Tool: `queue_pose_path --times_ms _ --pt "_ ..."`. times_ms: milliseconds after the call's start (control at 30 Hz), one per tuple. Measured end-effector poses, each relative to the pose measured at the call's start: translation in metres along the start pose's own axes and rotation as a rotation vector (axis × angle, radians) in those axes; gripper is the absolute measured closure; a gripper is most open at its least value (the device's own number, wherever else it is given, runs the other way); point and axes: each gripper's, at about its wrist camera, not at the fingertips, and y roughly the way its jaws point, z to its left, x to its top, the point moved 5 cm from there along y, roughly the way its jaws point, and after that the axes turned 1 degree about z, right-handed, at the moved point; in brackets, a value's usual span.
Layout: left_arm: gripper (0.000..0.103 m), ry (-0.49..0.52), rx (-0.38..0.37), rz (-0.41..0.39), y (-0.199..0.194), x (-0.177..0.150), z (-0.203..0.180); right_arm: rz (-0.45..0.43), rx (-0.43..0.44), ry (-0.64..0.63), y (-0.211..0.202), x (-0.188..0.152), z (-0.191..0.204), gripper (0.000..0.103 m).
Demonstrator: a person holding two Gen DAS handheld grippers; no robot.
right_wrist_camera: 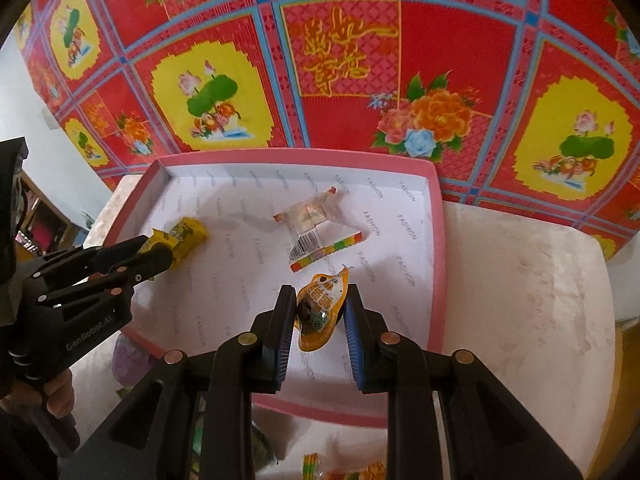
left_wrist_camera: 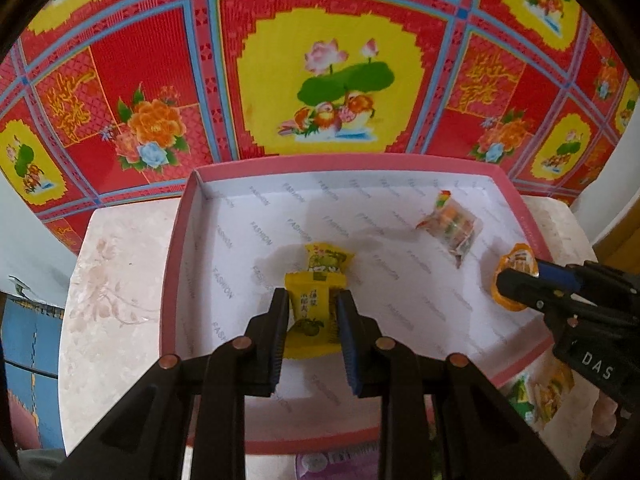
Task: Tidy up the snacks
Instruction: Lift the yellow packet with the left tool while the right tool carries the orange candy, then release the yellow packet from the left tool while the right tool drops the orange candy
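Observation:
A pink-rimmed box (left_wrist_camera: 176, 240) with a white printed floor sits on the pale table; it also shows in the right wrist view (right_wrist_camera: 438, 240). My left gripper (left_wrist_camera: 313, 300) is shut on a yellow snack packet (left_wrist_camera: 314, 312) held over the box floor. A second yellow packet (left_wrist_camera: 329, 261) lies just beyond it. My right gripper (right_wrist_camera: 322, 296) is shut on an orange snack pouch (right_wrist_camera: 320, 308) over the box's right side. A clear wrapped candy pack (left_wrist_camera: 452, 224) lies in the box's far right, seen also in the right wrist view (right_wrist_camera: 316, 228).
More snack packets (left_wrist_camera: 540, 392) lie on the table in front of the box, and a purple packet (left_wrist_camera: 320, 462) lies near its front edge. A red and yellow floral cloth (left_wrist_camera: 320, 60) hangs behind. The pale marble table (right_wrist_camera: 528, 300) extends right of the box.

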Motion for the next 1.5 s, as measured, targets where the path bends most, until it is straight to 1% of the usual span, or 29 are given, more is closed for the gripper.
queue_pose_path --times_ms 200,367,767,833,900,933,1033,1133,1200,1267,1500 --pt "0.078 -0.009 0.006 0.022 0.012 0.002 0.001 0.016 -0.003 0.004 0.012 0.003 -0.003 0.078" --pt "0.078 0.005 0.015 0.024 0.019 0.007 -0.002 0.028 -0.002 0.017 0.023 0.004 -0.008 0.078" --pt "0.077 0.013 0.034 0.013 0.033 0.016 -0.006 0.005 0.019 0.020 0.026 0.011 -0.011 0.078" --pt "0.077 0.012 0.034 0.014 0.039 0.026 -0.009 0.002 0.017 0.018 0.026 0.011 -0.012 0.078" --pt "0.077 0.012 0.036 0.013 0.038 0.027 -0.007 0.002 0.017 0.018 0.025 0.011 -0.013 0.078" --pt "0.077 0.013 0.037 0.013 0.039 0.028 -0.008 0.002 0.017 0.019 0.025 0.011 -0.013 0.078" --pt "0.070 0.017 0.033 0.018 0.038 0.027 -0.009 0.007 0.007 0.013 0.026 0.011 -0.013 0.078" --pt "0.065 0.021 0.031 0.027 0.037 0.026 -0.012 0.009 0.000 0.012 0.026 0.011 -0.012 0.077" --pt "0.060 0.022 0.031 0.033 0.036 0.024 -0.015 0.018 0.007 0.019 0.027 0.011 -0.010 0.076" --pt "0.057 0.019 0.034 0.040 0.031 0.019 -0.018 0.017 0.020 0.024 0.024 0.010 -0.009 0.067" --pt "0.056 0.001 0.026 0.049 0.019 0.011 -0.020 0.004 0.020 0.021 0.012 0.006 -0.004 0.060"
